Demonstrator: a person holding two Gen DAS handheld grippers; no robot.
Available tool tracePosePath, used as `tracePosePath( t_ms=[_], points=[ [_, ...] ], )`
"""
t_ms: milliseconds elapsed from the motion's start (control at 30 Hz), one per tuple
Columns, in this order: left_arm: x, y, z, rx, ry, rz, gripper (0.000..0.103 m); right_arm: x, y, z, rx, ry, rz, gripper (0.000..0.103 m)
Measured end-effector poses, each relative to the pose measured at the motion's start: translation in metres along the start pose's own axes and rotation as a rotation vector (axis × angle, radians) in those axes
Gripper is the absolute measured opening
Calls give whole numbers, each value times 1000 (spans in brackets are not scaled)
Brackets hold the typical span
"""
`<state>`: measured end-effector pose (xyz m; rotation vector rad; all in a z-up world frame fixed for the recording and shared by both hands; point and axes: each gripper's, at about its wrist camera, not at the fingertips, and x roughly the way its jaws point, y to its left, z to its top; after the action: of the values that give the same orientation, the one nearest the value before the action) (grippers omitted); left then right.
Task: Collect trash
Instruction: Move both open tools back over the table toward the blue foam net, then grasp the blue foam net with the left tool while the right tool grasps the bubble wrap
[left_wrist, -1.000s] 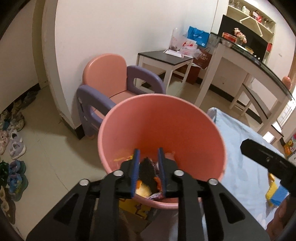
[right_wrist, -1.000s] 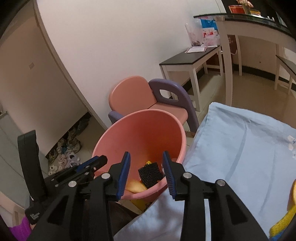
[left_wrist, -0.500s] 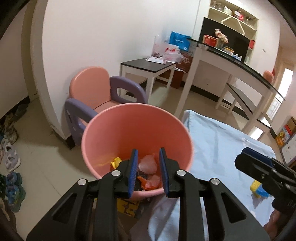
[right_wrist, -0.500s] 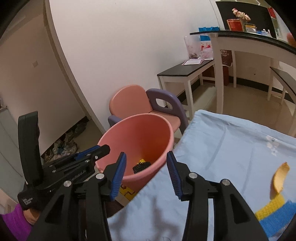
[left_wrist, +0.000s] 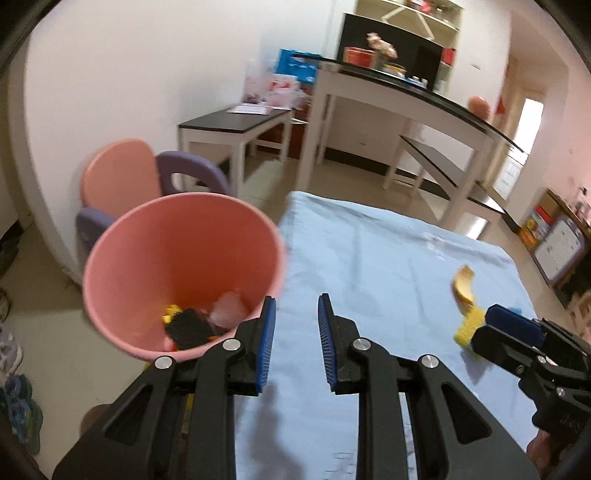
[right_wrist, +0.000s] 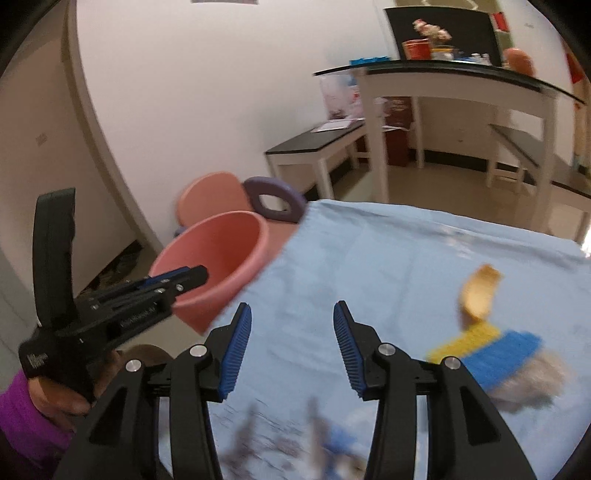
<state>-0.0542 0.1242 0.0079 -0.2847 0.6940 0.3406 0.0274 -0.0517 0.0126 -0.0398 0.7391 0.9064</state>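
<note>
A pink bin (left_wrist: 177, 258) stands at the left edge of the blue-clothed table (left_wrist: 369, 266) and holds a black sponge (left_wrist: 188, 326) and other scraps. It also shows in the right wrist view (right_wrist: 218, 258). A banana peel (left_wrist: 463, 288) lies on the cloth at the right, also seen in the right wrist view (right_wrist: 480, 293), next to a yellow and blue cloth (right_wrist: 491, 345). My left gripper (left_wrist: 295, 339) is open and empty over the cloth beside the bin. My right gripper (right_wrist: 291, 343) is open and empty over the cloth, left of the peel.
A pink and purple child's chair (left_wrist: 125, 177) stands behind the bin. A low black-topped table (left_wrist: 236, 122) and a tall white counter (left_wrist: 406, 99) stand further back. Shoes (left_wrist: 14, 406) lie on the floor at the left.
Both grippers have swung right, away from above the bin and over the cloth. Both now stand wider open. The banana peel and the yellow and blue cloth have come into view.
</note>
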Motion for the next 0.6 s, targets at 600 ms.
tracePosePath(
  t_ms=[600],
  points=[
    [17,-139,-16,337,103,-409,24,-89,-146,-60,230,-30,-260,49]
  ],
)
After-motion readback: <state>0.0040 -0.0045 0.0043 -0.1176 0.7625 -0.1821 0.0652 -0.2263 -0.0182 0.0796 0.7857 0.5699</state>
